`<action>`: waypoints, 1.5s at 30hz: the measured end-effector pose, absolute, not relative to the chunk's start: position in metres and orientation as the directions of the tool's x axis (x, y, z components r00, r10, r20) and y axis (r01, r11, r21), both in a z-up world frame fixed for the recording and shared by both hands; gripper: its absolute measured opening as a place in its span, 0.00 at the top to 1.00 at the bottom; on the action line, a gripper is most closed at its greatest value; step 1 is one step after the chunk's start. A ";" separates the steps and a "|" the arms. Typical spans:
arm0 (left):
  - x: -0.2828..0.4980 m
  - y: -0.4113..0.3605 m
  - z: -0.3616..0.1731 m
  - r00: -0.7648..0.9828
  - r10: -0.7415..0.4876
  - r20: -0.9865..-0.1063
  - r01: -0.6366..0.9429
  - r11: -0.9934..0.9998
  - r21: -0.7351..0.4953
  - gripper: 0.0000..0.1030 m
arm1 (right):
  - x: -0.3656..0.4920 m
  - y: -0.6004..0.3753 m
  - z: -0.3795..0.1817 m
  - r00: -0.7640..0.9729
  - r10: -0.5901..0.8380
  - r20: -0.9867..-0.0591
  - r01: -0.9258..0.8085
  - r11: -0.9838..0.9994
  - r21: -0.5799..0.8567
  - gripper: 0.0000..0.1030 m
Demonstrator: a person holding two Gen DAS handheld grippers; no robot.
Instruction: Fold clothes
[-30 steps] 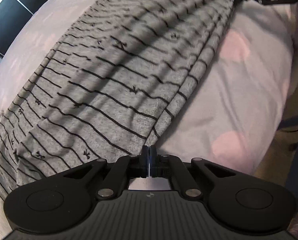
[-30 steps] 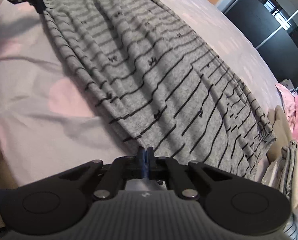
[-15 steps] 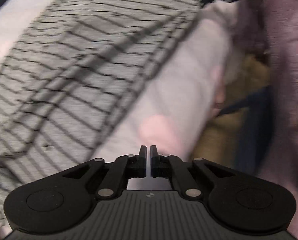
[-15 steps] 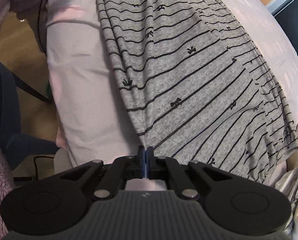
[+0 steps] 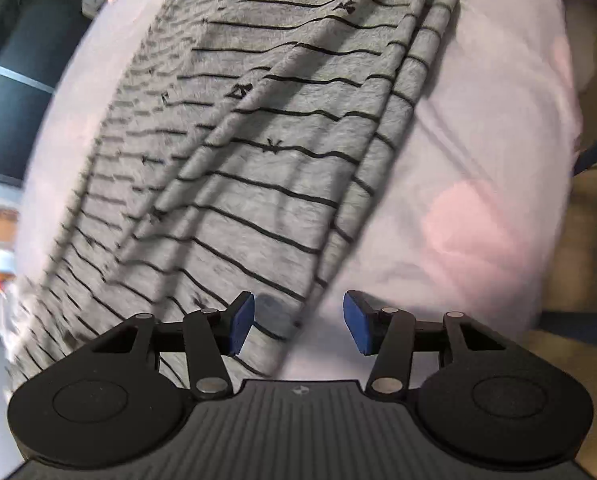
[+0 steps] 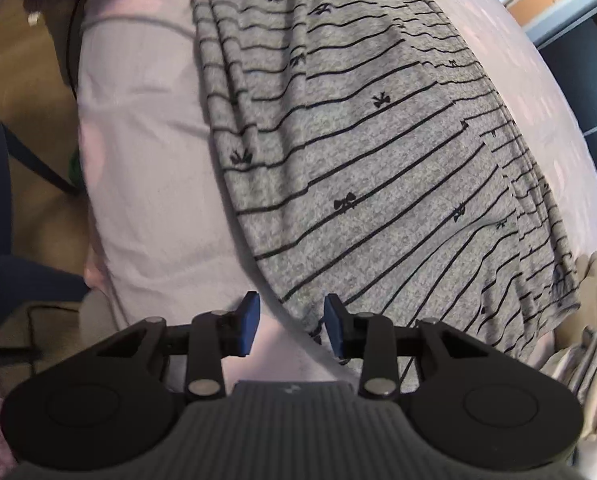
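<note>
The left claw (image 5: 298,322) is hanging over the garment's (image 5: 266,168) near edge, its jaws just having been opening, now fairly wide, gripping nothing. The striped grey garment is lying stretched along the bed (image 5: 478,140). The right claw (image 6: 289,324) is hovering at the garment's (image 6: 358,160) other end, jaws just parting, narrower, empty too.

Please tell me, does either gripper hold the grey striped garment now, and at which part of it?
Nothing is held. The left gripper and the right gripper have just been opening; their fingers stand apart over the near edge of the grey striped garment, without pressing it.
</note>
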State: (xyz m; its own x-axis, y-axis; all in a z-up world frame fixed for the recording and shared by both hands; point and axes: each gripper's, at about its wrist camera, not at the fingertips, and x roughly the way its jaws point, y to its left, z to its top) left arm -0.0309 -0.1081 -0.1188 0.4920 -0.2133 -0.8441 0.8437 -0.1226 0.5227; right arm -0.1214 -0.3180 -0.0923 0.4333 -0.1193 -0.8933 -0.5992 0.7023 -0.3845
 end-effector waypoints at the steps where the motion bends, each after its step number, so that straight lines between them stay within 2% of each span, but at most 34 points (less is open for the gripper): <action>1: -0.031 -0.109 -0.120 0.501 -0.215 -0.838 0.838 -0.121 0.532 0.54 | -0.123 -0.317 -0.096 0.443 -0.129 -0.887 -0.602 0.690 -0.401 0.64; 2: -0.032 -0.110 -0.119 0.505 -0.216 -0.836 0.836 -0.119 0.536 0.63 | -0.123 -0.315 -0.098 0.458 -0.143 -0.877 -0.597 0.681 -0.423 0.66; 3: -0.032 -0.112 -0.118 0.505 -0.212 -0.837 0.838 -0.111 0.534 0.82 | -0.123 -0.313 -0.101 0.473 -0.157 -0.867 -0.592 0.672 -0.444 0.75; 5: -0.030 -0.115 -0.114 0.498 -0.205 -0.842 0.847 -0.091 0.523 0.96 | -0.122 -0.313 -0.101 0.490 -0.176 -0.854 -0.574 0.671 -0.468 0.95; 9: -0.022 -0.107 -0.090 0.426 -0.204 -0.881 0.899 -0.016 0.438 0.98 | -0.125 -0.322 -0.085 0.500 -0.147 -0.853 -0.548 0.709 -0.444 0.98; 12: -0.016 -0.094 -0.060 0.313 -0.239 -0.919 0.949 0.048 0.311 0.98 | -0.131 -0.330 -0.072 0.500 -0.114 -0.859 -0.544 0.730 -0.414 0.98; 15: -0.016 -0.086 -0.046 0.098 -0.253 -0.963 0.995 0.001 0.101 0.98 | -0.139 -0.324 -0.072 0.471 -0.105 -0.876 -0.570 0.722 -0.393 0.98; 18: -0.032 -0.083 -0.055 -0.051 -0.187 -0.981 0.995 -0.098 -0.033 0.98 | -0.143 -0.321 -0.079 0.407 -0.092 -0.909 -0.623 0.700 -0.350 0.98; 21: -0.041 -0.084 -0.074 -0.105 -0.081 -0.991 0.984 -0.150 -0.092 0.98 | -0.148 -0.317 -0.085 0.321 -0.055 -0.945 -0.690 0.670 -0.273 0.98; 27: -0.035 -0.085 -0.081 -0.085 -0.082 -0.993 0.992 -0.100 -0.077 0.96 | -0.149 -0.312 -0.095 0.284 -0.069 -0.956 -0.713 0.651 -0.259 0.97; 28: -0.035 -0.083 -0.081 -0.087 -0.081 -0.993 0.992 -0.095 -0.080 0.93 | -0.149 -0.312 -0.094 0.285 -0.063 -0.957 -0.717 0.649 -0.256 0.93; 29: -0.034 -0.082 -0.080 -0.096 -0.084 -0.992 0.992 -0.088 -0.089 0.84 | -0.150 -0.312 -0.092 0.285 -0.056 -0.957 -0.720 0.647 -0.252 0.89; 30: -0.031 -0.079 -0.076 -0.105 -0.102 -0.989 0.992 -0.076 -0.098 0.76 | -0.150 -0.312 -0.090 0.289 -0.048 -0.956 -0.722 0.646 -0.250 0.88; 33: -0.019 -0.067 -0.056 -0.133 -0.215 -0.968 0.991 0.000 -0.136 0.66 | -0.147 -0.316 -0.070 0.352 0.011 -0.936 -0.682 0.688 -0.248 0.79; 35: -0.006 -0.053 -0.041 -0.126 -0.310 -0.942 0.984 0.084 -0.159 0.59 | -0.143 -0.321 -0.053 0.407 0.062 -0.912 -0.640 0.732 -0.236 0.78; 38: 0.020 -0.031 -0.025 -0.069 -0.422 -0.904 0.956 0.232 -0.181 0.58 | -0.129 -0.324 -0.035 0.503 0.054 -0.863 -0.544 0.795 -0.268 0.71; 40: 0.038 -0.015 -0.018 -0.009 -0.469 -0.883 0.922 0.338 -0.189 0.58 | -0.105 -0.321 -0.035 0.534 -0.016 -0.845 -0.471 0.825 -0.313 0.71; 45: 0.074 0.029 -0.012 0.129 -0.493 -0.860 0.802 0.562 -0.202 0.58 | -0.067 -0.328 -0.043 0.527 -0.131 -0.840 -0.396 0.836 -0.379 0.69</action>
State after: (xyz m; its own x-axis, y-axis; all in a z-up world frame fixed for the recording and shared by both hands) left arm 0.0737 0.0289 -0.0118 0.1289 -0.4931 -0.8604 0.8019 0.5623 -0.2021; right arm -0.0668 -0.3283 -0.0427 0.5267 -0.1308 -0.8399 -0.3964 0.8363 -0.3788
